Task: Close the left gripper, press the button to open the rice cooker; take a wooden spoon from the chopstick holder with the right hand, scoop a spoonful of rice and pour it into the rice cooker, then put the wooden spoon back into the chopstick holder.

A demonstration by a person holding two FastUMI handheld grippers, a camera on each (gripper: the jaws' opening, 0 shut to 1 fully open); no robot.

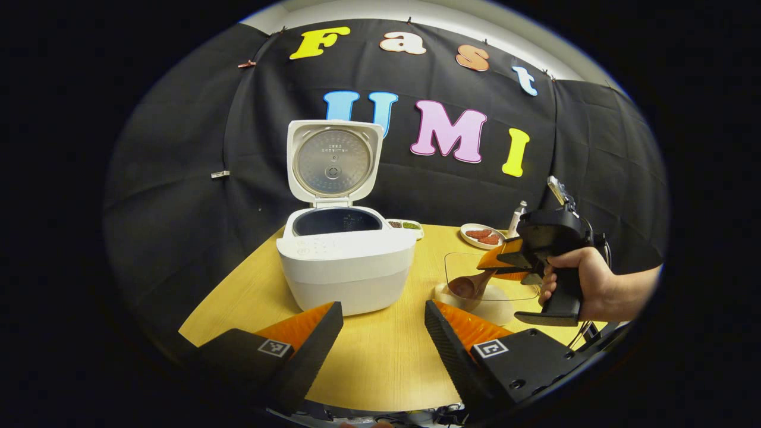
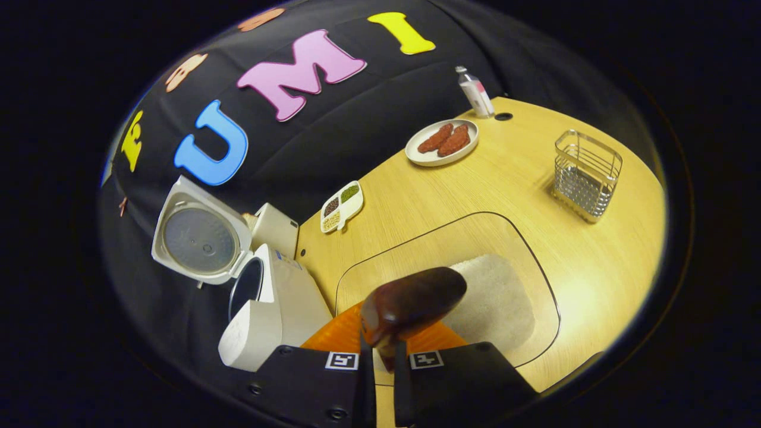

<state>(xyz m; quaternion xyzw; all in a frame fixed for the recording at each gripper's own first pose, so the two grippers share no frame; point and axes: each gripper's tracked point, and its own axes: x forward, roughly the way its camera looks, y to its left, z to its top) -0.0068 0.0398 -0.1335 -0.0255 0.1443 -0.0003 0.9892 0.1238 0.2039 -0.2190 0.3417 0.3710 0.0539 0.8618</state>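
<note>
Right gripper clamps the handle of the wooden spoon, both fingers pressed on it with only a thin slit between them. Spoon is dark, glossy, oval-bowled; its bowl hangs over the mound of white, grainy rice in the clear shallow container just right of the rice cooker. Whether the bowl touches the rice is hard to tell. In the left gripper view, a hand holds that gripper beside the cooker.

Left gripper stands wide apart, holding nothing, in front of the cooker, above the pale wood-grain table.

Cooker: white, smooth, rounded box; lid upright, its round metal inner plate facing forward, dark pot exposed.

Chopstick holder: wire-and-perforated-metal basket, well to the cooker's right. Behind the cooker's right side are a small divided dish, a round plate of reddish pieces, and a small bottle.
</note>
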